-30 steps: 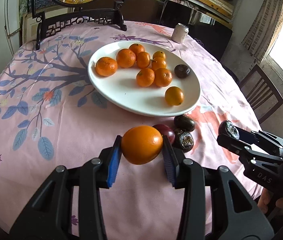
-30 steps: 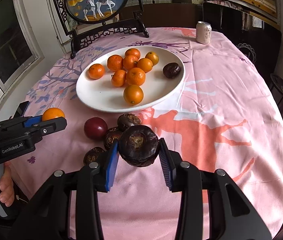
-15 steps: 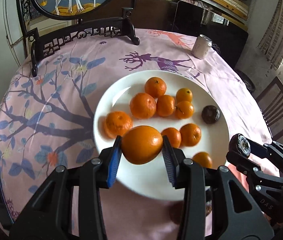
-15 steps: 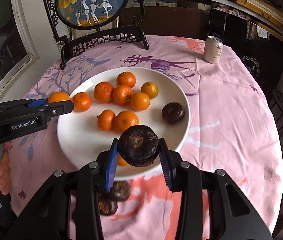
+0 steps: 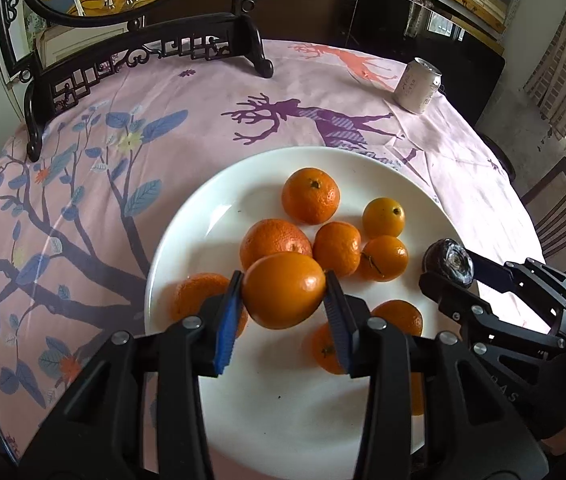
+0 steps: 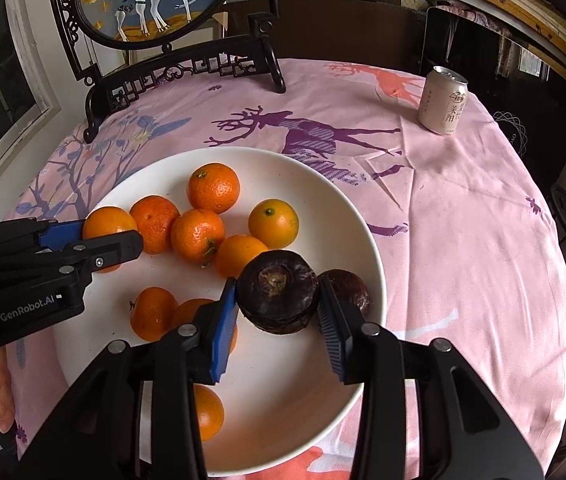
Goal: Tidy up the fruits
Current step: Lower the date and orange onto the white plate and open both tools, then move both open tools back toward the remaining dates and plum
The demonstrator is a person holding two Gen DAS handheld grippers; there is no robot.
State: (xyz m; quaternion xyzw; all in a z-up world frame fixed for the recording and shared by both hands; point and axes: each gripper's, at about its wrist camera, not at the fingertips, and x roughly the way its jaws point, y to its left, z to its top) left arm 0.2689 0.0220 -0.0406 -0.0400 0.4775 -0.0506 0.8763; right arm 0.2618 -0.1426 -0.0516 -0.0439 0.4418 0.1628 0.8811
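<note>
Right now both hands are over the big white plate (image 5: 187, 240), w/ a fruit in each. Left hand-held gripper (image 5: 283, 308) pinches a smooth orange (image 5: 283, 289) between its blue pads, up in the air over the plate's near side, just above the other oranges (image 5: 310, 195) lying there. It's held by its sides so it can't roll away. Right hand-held gripper (image 6: 279, 312) has a dark brown fruit (image 6: 277, 290) between its pads, stem end facing up, and its jaws are opening a bit, prob. to let the fruit go. That fruit sits right next to another dark fruit (image 6: 349, 288) by the plate's right edge, so it looks like dark ones go together on that side and oranges go on the other. I can't tell if the brown fruit is touching the plate yet. Plate sits on the bench w/ a pink cloth (image 6: 463, 208); a can (image 6: 443, 100) stands far back, well away from the fruit. Next, I think, the orange gets set down by the orange bunch. It's round, so it could roll and bump the others.
</note>
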